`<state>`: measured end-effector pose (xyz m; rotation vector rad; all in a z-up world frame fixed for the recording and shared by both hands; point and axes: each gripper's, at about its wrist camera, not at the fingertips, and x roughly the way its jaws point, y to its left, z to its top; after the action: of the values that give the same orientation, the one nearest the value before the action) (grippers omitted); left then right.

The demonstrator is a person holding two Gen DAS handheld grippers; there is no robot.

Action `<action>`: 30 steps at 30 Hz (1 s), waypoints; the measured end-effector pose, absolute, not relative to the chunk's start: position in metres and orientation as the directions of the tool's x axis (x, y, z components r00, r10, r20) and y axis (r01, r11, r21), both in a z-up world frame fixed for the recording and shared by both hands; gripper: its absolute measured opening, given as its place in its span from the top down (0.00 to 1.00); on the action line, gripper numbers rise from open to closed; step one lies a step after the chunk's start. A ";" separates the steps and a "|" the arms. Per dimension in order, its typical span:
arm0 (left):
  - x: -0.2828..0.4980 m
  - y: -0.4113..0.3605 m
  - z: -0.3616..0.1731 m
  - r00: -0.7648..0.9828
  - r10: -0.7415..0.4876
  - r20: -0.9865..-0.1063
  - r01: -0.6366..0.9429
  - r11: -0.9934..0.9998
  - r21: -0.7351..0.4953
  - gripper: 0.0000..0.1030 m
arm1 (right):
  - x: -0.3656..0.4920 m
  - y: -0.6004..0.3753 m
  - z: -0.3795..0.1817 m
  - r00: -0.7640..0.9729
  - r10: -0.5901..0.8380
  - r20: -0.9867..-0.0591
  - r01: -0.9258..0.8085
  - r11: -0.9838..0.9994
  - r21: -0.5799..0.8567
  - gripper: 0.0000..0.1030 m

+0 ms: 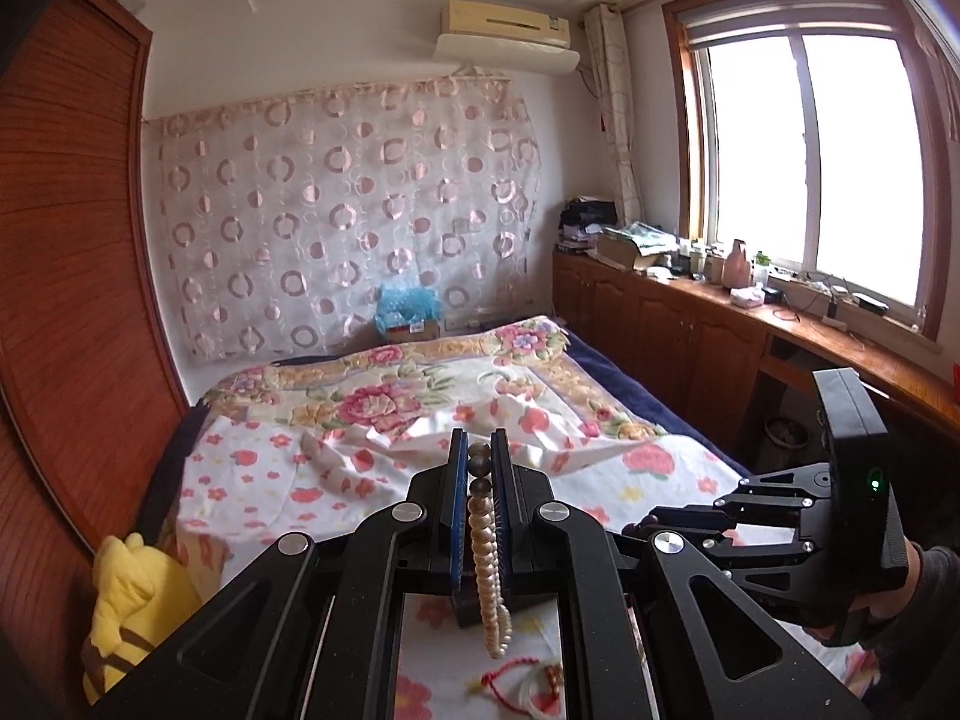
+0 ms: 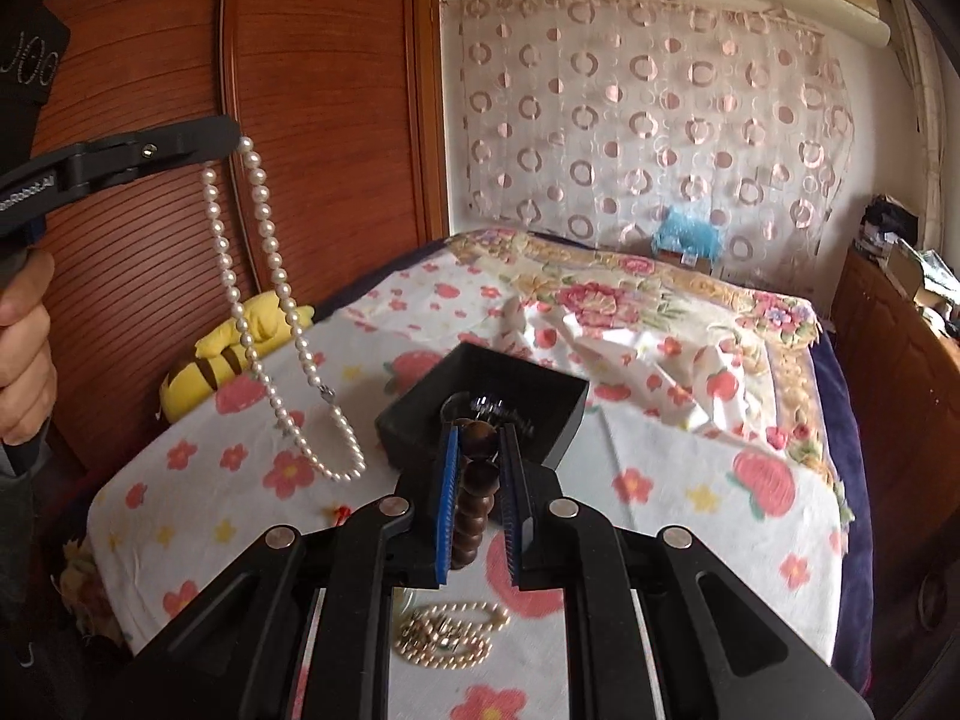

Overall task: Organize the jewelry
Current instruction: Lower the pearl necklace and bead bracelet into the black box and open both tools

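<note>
Above the bed (image 2: 690, 480), your left gripper (image 1: 479, 450) pinches a limp, slippery pearl necklace (image 2: 276, 312); your right gripper (image 2: 480, 450) pinches stiffer wooden beads (image 2: 474, 498) over the black tray (image 2: 414, 414) — grip mid-strand

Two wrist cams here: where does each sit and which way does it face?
Left wrist: on the left gripper, facing along its fingers down the bed toward the patterned curtain and window; the pearl necklace is clamped; the right gripper and gloved hand show at right.
Right wrist: on the right gripper, facing the bed and black box; brown wooden beads are clamped; the left gripper and bare hand show at left.
Shared: bed, curtain, pearl necklace, yellow plush.
</note>
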<state>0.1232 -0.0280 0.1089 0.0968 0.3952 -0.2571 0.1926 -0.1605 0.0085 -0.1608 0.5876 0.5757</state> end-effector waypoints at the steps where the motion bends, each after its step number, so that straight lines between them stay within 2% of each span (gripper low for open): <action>1: 0.129 -0.030 0.110 0.891 -0.230 -0.391 0.267 0.963 0.042 0.93 | 0.196 -0.161 0.011 0.683 0.471 -0.559 -0.557 0.830 0.019 0.86; 14: 0.184 -0.043 0.113 0.886 -0.243 -0.396 0.279 0.959 0.036 0.93 | 0.243 -0.155 0.020 0.682 0.499 -0.534 -0.572 0.819 0.035 0.86; 23: 0.222 -0.041 0.057 0.830 -0.230 -0.509 0.272 0.962 0.008 0.93 | 0.274 -0.145 -0.001 0.659 0.504 -0.558 -0.574 0.817 0.059 0.85; 30: 0.235 -0.039 0.031 0.801 -0.227 -0.554 0.272 0.962 0.000 0.93 | 0.288 -0.135 -0.016 0.631 0.508 -0.586 -0.585 0.808 0.070 0.85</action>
<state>0.2353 -0.0389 0.0314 0.0807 0.5833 -0.2678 0.2876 -0.1347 -0.0161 -0.1316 0.6283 0.6279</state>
